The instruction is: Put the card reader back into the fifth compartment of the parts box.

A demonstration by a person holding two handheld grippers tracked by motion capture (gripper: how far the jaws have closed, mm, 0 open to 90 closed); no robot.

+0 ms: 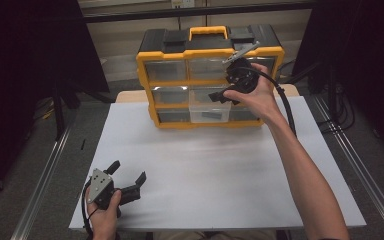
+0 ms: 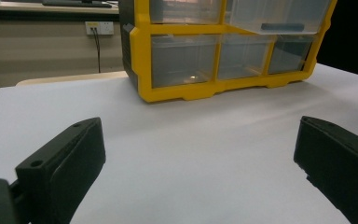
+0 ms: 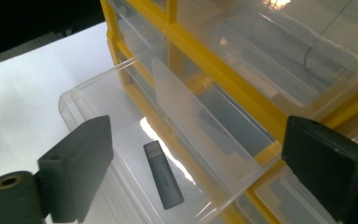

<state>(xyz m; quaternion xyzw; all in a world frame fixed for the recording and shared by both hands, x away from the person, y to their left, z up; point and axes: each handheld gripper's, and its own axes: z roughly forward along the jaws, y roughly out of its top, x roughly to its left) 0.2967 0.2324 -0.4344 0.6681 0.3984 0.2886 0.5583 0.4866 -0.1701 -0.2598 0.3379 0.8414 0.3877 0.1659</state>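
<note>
We see the white table at frame centre, matte and flat, with the yellow organiser at upper centre, hard plastic with clear drawers. One drawer, thin and glossy, stands pulled out; in it lies a grey USB stick, slim and smooth. The right gripper hangs over it, jaws wide, holding nothing. The left gripper, lower left, rests open. We judge that a careless push could jam the drawer.

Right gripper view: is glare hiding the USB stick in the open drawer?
Right gripper view: a bright glare streak lies beside the USB stick, which stays sharp; the open drawer walls reflect faintly. High view: the stick is a small dark blur.
</note>
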